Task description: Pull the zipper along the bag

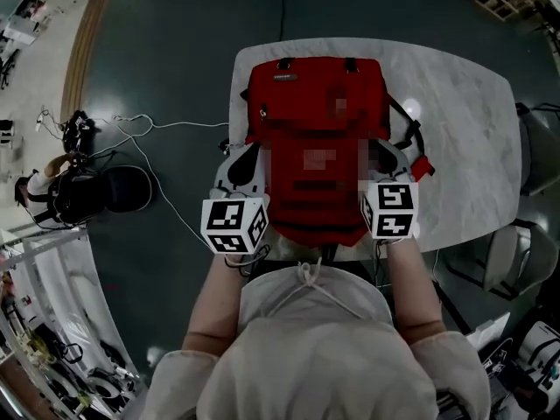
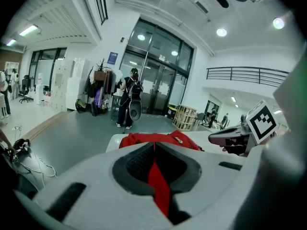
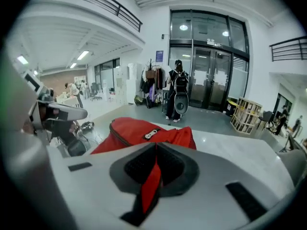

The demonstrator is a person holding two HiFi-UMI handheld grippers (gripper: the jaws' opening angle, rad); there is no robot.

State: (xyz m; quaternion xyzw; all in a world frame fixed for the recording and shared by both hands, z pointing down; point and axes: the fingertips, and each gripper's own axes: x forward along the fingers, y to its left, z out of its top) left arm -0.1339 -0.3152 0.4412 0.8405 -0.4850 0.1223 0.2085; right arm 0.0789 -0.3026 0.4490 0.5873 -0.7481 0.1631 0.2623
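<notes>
Left gripper [image 1: 238,169] and right gripper [image 1: 385,160] both have jaws pinched shut on red cloth at the bag's [image 1: 315,103] near end, its length running straight ahead of them across the counter [image 1: 455,112], though whether either holds the zipper pull is unclear.

Looks along the left tongs [image 2: 154,148], jaws pressed together on a strip of red cloth [image 2: 158,183] from the bag [image 2: 160,139]. Finds the rest of the bag lying beyond on the white counter [image 2: 115,141]. Catches the right tongs [image 2: 231,138] at the right, marker cube [image 2: 263,121] showing. Farther back, shows a person [image 2: 128,102] standing before glass doors, a wooden crate [image 2: 184,118] nearby, and cables [image 2: 29,162] on the floor.
</notes>
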